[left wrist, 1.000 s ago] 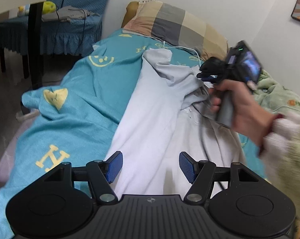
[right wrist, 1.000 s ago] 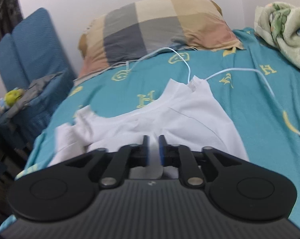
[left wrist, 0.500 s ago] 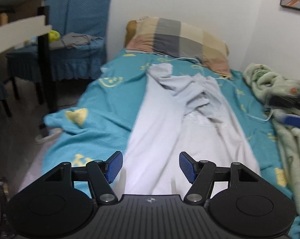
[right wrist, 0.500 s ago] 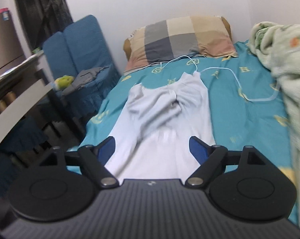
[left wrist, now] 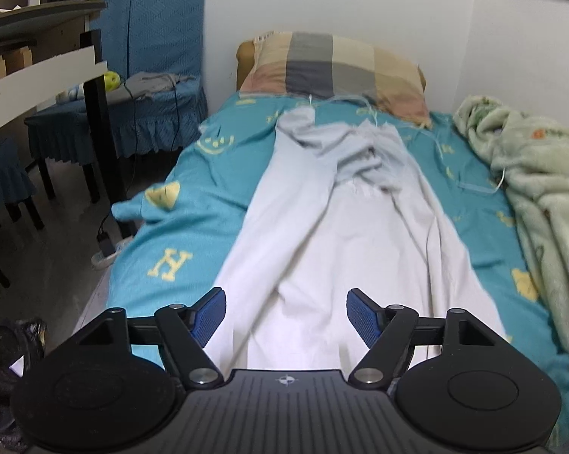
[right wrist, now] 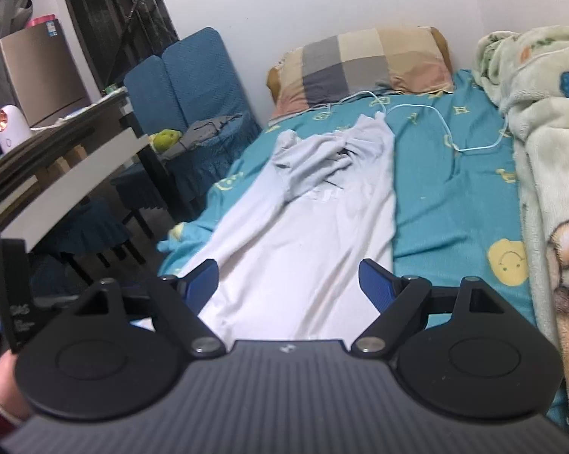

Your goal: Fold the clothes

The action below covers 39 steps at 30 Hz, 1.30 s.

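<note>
Left tongs [left wrist: 285, 317]: jaws opening, nothing between the pads. Right tongs [right wrist: 288, 283]: wide open, empty. Both hover above the near hem of the white shirt [left wrist: 344, 234], not touching it. Shirt lies lengthwise on the teal bedsheet [left wrist: 193, 174], sleeves bunched in a heap near the pillow [left wrist: 337, 72]. White cable [right wrist: 447, 132] loops on the sheet just beside the shirt's collar end. Risks: folding toward the pillow likely traps that lumpy sleeve pile; a pinch could grab the sheet along with the hem; the cable could snag.
</note>
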Each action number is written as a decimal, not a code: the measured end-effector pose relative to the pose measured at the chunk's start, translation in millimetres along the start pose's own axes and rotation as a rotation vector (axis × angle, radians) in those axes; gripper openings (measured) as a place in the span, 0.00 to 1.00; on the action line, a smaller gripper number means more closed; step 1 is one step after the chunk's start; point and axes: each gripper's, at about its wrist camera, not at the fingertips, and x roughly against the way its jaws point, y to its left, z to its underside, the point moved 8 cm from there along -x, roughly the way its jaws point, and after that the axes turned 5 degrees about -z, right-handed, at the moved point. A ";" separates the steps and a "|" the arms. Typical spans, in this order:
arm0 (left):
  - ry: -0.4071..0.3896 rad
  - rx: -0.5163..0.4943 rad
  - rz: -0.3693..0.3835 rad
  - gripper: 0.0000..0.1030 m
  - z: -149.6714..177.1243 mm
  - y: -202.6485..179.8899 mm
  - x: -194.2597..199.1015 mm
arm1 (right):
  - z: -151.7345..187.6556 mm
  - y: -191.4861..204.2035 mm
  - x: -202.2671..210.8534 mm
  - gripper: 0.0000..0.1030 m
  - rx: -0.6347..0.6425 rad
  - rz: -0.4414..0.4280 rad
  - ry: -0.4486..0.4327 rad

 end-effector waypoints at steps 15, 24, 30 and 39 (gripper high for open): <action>0.271 -0.134 0.073 0.76 -3.2 60.6 -27.9 | 13.1 -47.8 -8.3 0.80 -0.212 0.052 0.060; 0.438 -0.208 0.203 0.72 28.3 108.0 -47.0 | 26.7 -60.7 -37.4 0.80 -0.276 0.047 0.155; 0.503 -0.188 0.332 0.57 46.6 104.1 -50.9 | 28.6 -59.6 -42.9 0.80 -0.290 0.031 0.168; 0.454 -0.351 0.358 0.02 29.5 48.5 -1.6 | 34.1 -71.6 -37.5 0.80 -0.329 0.103 0.188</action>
